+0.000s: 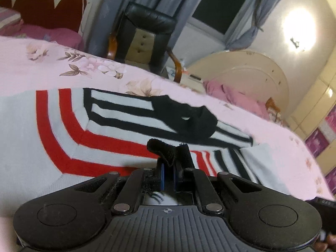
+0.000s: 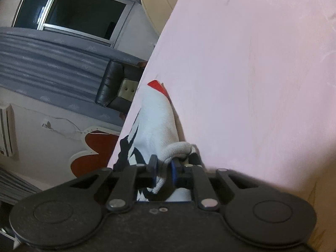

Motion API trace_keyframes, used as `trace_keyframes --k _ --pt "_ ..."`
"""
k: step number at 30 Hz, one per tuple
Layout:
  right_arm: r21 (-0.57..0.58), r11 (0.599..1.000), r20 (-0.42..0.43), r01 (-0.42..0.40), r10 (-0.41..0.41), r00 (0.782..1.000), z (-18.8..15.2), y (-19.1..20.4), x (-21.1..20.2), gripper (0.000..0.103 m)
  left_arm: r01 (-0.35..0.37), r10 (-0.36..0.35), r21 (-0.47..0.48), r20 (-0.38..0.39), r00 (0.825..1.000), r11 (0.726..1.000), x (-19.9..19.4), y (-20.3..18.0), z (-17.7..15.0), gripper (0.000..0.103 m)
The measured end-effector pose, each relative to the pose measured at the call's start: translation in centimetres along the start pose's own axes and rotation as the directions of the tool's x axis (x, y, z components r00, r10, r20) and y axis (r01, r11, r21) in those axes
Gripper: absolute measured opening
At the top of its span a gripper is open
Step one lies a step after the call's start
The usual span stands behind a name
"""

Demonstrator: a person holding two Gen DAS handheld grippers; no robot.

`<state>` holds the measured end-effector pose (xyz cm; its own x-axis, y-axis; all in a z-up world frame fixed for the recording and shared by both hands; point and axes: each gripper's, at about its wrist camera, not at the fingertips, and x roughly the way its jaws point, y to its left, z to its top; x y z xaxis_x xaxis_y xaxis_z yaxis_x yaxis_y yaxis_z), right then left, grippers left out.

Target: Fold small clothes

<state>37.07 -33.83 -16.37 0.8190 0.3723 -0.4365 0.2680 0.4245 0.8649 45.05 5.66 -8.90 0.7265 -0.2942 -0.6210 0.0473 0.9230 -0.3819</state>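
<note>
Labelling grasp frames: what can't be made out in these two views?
- Left wrist view: left tool tips wrapped in black fabric; pad contact hidden.
- Right wrist view: most of the white garment hidden by its own bunching and the tool body; right tool.
- Neither view shows the other tool.

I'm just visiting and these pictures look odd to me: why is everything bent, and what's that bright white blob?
Left wrist view: the fisheye lens bows the bed and darkens the corners; the blob is glare from a lamp, washing out the wall around it. Right wrist view: the camera is rolled sideways, so the window tilts; the bedsheet looks pale and soft.
</note>
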Motion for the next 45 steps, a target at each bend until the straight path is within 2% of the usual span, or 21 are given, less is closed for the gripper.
trace_keyframes --k 3,4,5,6,8,10,12,14,15,16,17,18,24,27,29,34,36,38,39,42,45 --pt "0.014 1.000 -0.011 0.014 -0.014 1.000 -0.1 -0.6 0.0 0.013 -0.021 0.019 -0.022 -0.067 0.998 1.000 1.0 0.8 -0.7 0.008" --pt "0.020 1.000 -0.012 0.010 -0.010 1.000 -0.1 -0.8 -0.2 0.015 -0.016 0.013 -0.050 -0.063 0.998 0.999 0.7 1.2 -1.0 0.029" --pt "0.024 1.000 -0.013 0.004 -0.003 1.000 -0.1 -0.8 -0.2 0.017 -0.015 0.011 -0.071 -0.048 0.999 0.997 0.2 1.5 -1.2 0.082" --pt "0.026 1.000 -0.015 -0.001 0.001 1.000 -0.1 -0.8 -0.4 0.018 -0.026 0.026 -0.089 -0.003 1.000 0.996 -0.8 1.7 -1.5 0.103" --pt "0.019 1.000 -0.018 -0.002 0.002 1.000 0.0 -0.7 -0.5 0.018 0.002 0.004 -0.104 0.056 0.998 0.995 -2.0 1.9 -1.8 0.102" --pt "0.017 1.000 -0.023 -0.001 0.002 1.000 0.1 -0.8 -0.3 0.018 0.041 -0.035 -0.143 0.041 0.999 0.989 -2.0 2.1 -1.7 0.102" --pt "0.021 1.000 -0.024 -0.001 0.001 1.000 0.2 -0.9 -0.3 0.018 0.057 -0.055 -0.170 0.014 0.998 0.984 -1.1 2.1 -1.6 0.094" --pt "0.019 1.000 -0.024 0.003 -0.002 1.000 0.0 -1.0 -0.5 0.018 0.038 -0.049 -0.208 -0.048 0.998 0.977 0.4 2.3 -1.5 0.062" --pt "0.017 1.000 -0.024 0.006 -0.005 1.000 0.0 -0.9 -0.4 0.018 0.020 -0.035 -0.227 -0.062 0.997 0.974 1.0 2.5 -1.5 0.057" --pt "0.016 1.000 -0.025 0.008 -0.008 1.000 0.0 -0.8 -0.3 0.018 0.016 -0.029 -0.228 -0.054 0.998 0.974 1.3 2.6 -1.4 0.038" --pt "0.014 1.000 -0.027 0.010 -0.009 1.000 0.0 -0.8 -0.3 0.018 0.009 -0.023 -0.223 -0.063 0.998 0.975 1.7 2.6 -1.3 0.006" --pt "0.013 1.000 -0.029 0.011 -0.011 1.000 0.1 -0.7 -0.3 0.018 0.005 -0.022 -0.218 -0.078 0.997 0.976 2.0 2.5 -1.0 0.005" --pt "-0.056 0.998 -0.007 0.024 -0.024 1.000 0.1 0.1 -0.7 0.014 0.131 -0.121 -0.074 0.123 0.985 0.989 -0.8 1.0 0.5 0.006" --pt "-0.074 0.996 0.001 0.042 -0.042 0.999 -0.2 0.0 -0.5 0.011 0.003 -0.003 -0.018 -0.001 1.000 1.000 1.4 1.1 -0.2 0.006" --pt "-0.086 0.995 -0.007 0.054 -0.054 0.998 -0.5 -0.2 -0.3 0.010 -0.027 0.027 -0.002 -0.055 0.998 1.000 2.6 1.5 -1.1 0.006" --pt "-0.115 0.992 -0.018 0.057 -0.060 0.998 -0.1 -0.2 -0.5 0.009 -0.022 0.021 -0.020 -0.033 0.999 1.000 2.3 1.7 -1.4 0.006" --pt "-0.122 0.991 -0.031 0.055 -0.059 0.998 0.0 0.0 -0.7 0.018 -0.018 0.017 -0.026 -0.028 0.999 0.999 2.0 1.9 -1.4 0.006" --pt "-0.167 0.985 -0.023 0.044 -0.049 0.999 0.1 0.9 -1.8 0.032 -0.061 0.062 -0.027 0.011 0.998 0.998 0.6 2.4 -1.5 0.033" --pt "-0.217 0.975 0.000 0.048 -0.049 0.999 0.2 1.5 -2.7 0.033 -0.092 0.093 -0.021 0.059 0.994 0.996 -0.4 2.6 -1.4 0.040" --pt "-0.342 0.938 0.045 0.060 -0.047 0.998 1.4 3.2 -4.2 0.028 -0.088 0.088 -0.003 0.144 0.986 0.996 -2.2 2.2 -0.7 0.042" --pt "-0.411 0.907 0.070 0.090 -0.067 0.995 3.8 4.6 -2.5 0.033 -0.003 -0.003 0.052 0.115 0.993 0.999 -0.4 -0.2 0.3 0.042"
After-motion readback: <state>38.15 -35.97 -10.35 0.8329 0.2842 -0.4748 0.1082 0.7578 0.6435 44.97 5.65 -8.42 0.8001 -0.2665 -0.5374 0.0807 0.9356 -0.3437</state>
